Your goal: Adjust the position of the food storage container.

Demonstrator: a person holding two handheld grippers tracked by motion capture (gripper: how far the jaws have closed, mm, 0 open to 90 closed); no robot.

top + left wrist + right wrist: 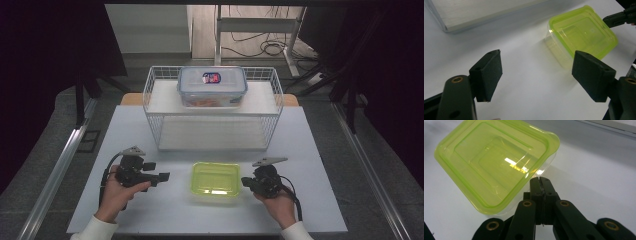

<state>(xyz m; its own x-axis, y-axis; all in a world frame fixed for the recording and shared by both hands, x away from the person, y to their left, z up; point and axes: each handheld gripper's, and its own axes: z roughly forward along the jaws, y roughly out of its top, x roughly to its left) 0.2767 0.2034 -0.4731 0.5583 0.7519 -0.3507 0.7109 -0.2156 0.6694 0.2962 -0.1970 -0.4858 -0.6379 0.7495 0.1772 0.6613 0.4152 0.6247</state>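
A shallow rectangular container of clear plastic with a lime-green lid is seen on the white table, between the two grippers and in front of the white wire basket. Its long axis is laid left to right. The right gripper, jaws pressed together on nothing, is placed just beside the container's right edge and is judged the nearer. The left gripper, jaws spread wide, is held farther off, pointed toward it.

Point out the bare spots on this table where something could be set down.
Bare table lies either side of the wire basket, and between left gripper and green container. It is crowded where the right gripper meets that container.
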